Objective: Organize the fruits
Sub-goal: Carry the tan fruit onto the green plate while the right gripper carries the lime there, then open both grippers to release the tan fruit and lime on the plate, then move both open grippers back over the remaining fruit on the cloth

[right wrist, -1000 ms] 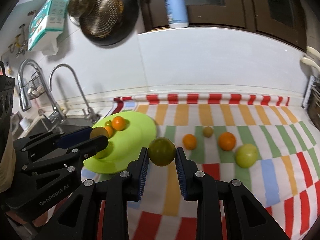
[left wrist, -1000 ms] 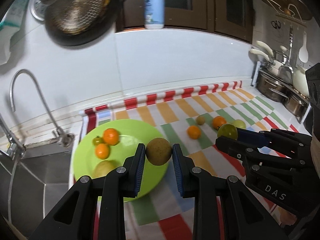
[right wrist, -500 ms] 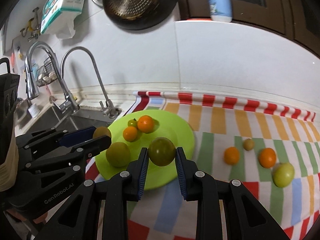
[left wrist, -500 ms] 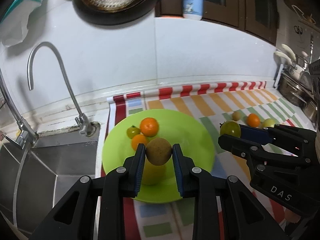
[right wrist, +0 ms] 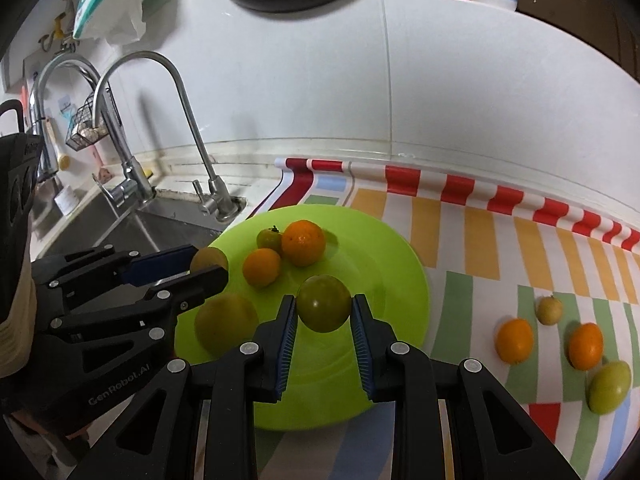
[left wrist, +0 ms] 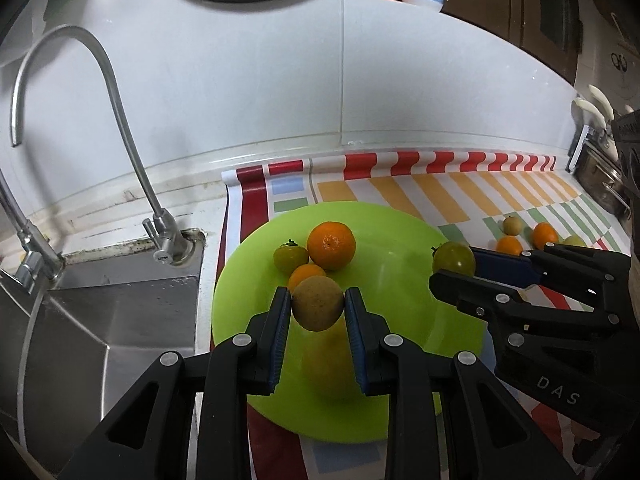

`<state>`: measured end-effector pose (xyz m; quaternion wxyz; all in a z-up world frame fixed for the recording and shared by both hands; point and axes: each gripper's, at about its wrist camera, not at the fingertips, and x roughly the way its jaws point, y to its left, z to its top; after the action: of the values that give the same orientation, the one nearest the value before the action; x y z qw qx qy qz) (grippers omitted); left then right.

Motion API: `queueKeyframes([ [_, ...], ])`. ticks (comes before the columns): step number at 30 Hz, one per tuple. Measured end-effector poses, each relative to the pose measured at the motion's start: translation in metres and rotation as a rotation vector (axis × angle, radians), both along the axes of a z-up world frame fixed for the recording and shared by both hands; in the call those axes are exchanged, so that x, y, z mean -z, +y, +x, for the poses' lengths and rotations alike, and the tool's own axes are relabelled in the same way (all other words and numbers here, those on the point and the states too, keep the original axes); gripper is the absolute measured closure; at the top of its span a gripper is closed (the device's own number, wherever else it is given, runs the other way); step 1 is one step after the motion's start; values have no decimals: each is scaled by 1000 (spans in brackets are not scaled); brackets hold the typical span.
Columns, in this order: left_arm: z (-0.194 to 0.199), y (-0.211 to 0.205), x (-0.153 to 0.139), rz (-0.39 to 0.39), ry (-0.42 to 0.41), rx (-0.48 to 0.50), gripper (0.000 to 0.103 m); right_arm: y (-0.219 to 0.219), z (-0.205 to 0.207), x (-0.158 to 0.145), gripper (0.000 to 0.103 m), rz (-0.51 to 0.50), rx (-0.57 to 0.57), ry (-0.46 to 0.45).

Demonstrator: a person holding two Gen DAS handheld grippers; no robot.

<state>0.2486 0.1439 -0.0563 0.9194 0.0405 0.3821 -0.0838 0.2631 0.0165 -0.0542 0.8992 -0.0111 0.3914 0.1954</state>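
Striped cloth covers a kitchen tabletop [right wrist: 480,240] beside a steel sink [left wrist: 112,312], where a lime-green plate [right wrist: 384,264] already holds four fruits. Left tongs [left wrist: 317,307] grip a brownish fruit [left wrist: 318,307] and right tongs [right wrist: 323,309] a green tomato [right wrist: 323,309], both above the plate. Each would best be lowered onto bare plate, clear of its neighbours, before release. Four fruits wait on the cloth.
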Motion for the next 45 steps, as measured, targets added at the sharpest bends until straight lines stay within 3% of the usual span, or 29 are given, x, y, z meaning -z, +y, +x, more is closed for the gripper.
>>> queueKeyframes([
  [3, 2, 0, 1, -4, 2, -2, 68, -1, 5, 2, 71, 6, 3, 0],
  [12, -13, -6, -11, 4, -27, 1, 66, -16, -8, -14, 64, 3, 76, -40],
  [14, -20, -6, -17, 6, -44, -8, 62, -21, -15, -19, 56, -3, 99, -56],
  [18, -34, -9, -28, 10, -72, -4, 57, -32, -31, -28, 56, -22, 146, -77],
  [32, -83, -34, -58, 14, -163, -18, 27, -67, -90, -57, 32, -30, 254, -156],
  [45, -121, -82, -72, 24, -204, -94, 18, -119, -124, -73, 24, -15, 247, -201],
])
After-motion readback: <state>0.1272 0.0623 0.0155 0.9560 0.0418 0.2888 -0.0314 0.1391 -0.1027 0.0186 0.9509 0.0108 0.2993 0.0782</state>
